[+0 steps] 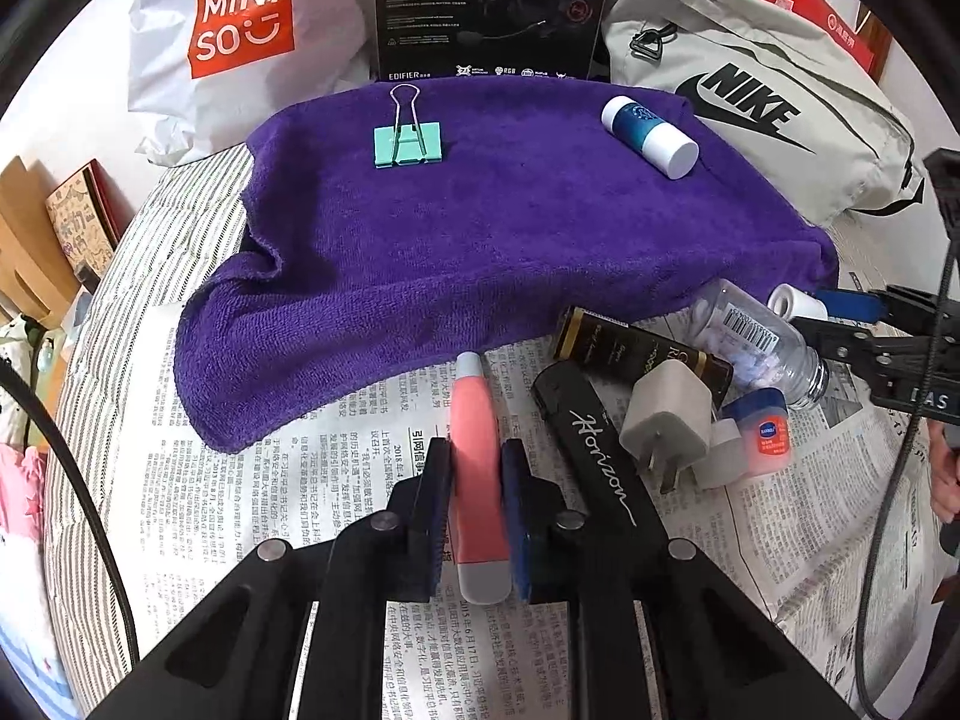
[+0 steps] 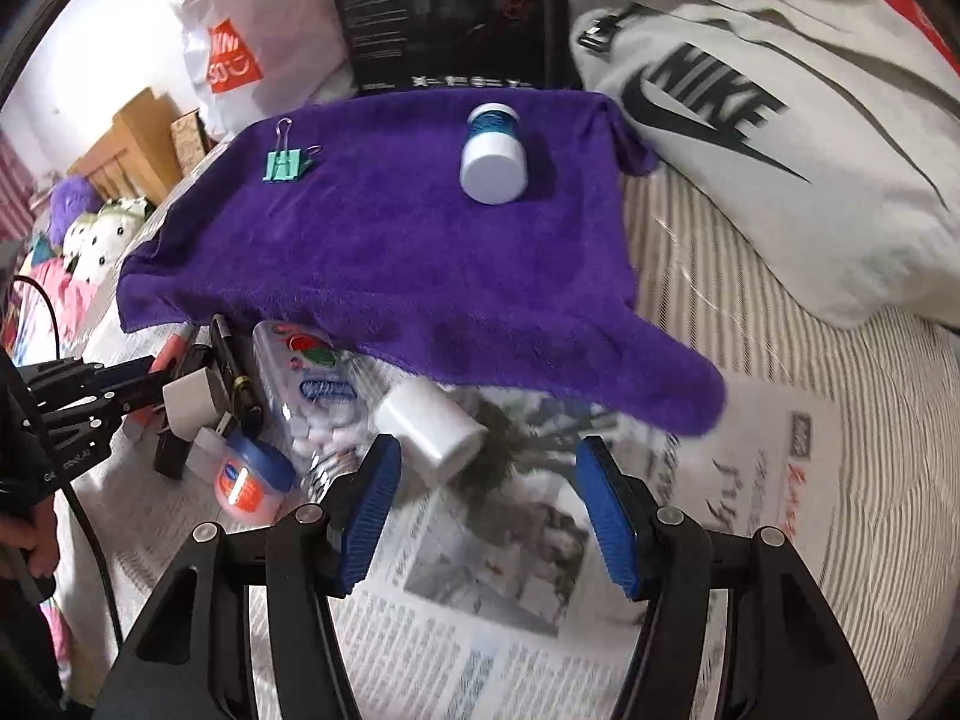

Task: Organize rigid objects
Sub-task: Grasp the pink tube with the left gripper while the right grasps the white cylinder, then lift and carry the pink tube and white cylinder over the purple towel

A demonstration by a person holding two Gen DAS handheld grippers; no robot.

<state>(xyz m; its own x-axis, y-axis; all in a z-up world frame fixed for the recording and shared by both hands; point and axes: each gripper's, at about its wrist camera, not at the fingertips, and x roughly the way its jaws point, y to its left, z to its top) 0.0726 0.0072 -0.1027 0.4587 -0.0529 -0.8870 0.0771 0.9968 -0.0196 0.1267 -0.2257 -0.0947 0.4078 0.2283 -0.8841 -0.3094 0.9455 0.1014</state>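
A purple towel point(image 1: 480, 228) lies on the bed with a green binder clip point(image 1: 408, 144) and a blue-and-white bottle point(image 1: 651, 135) on it. My left gripper point(image 1: 477, 468) is shut on a pink tube with grey ends point(image 1: 477, 480), over the newspaper point(image 1: 240, 510). My right gripper point(image 2: 486, 468) is open and empty, just right of a small white cylinder point(image 2: 435, 426). The towel point(image 2: 390, 228), clip point(image 2: 287, 163) and bottle point(image 2: 493, 156) also show in the right wrist view.
A pile lies on the newspaper: black Horizon case point(image 1: 594, 438), white charger plug point(image 1: 666, 414), clear pill bottle point(image 1: 750, 342), small blue-lidded jar point(image 1: 765, 426), dark box point(image 1: 636, 354). A Miniso bag point(image 1: 240, 24), Edifier box point(image 1: 486, 6) and Nike bag point(image 1: 750, 102) stand behind the towel.
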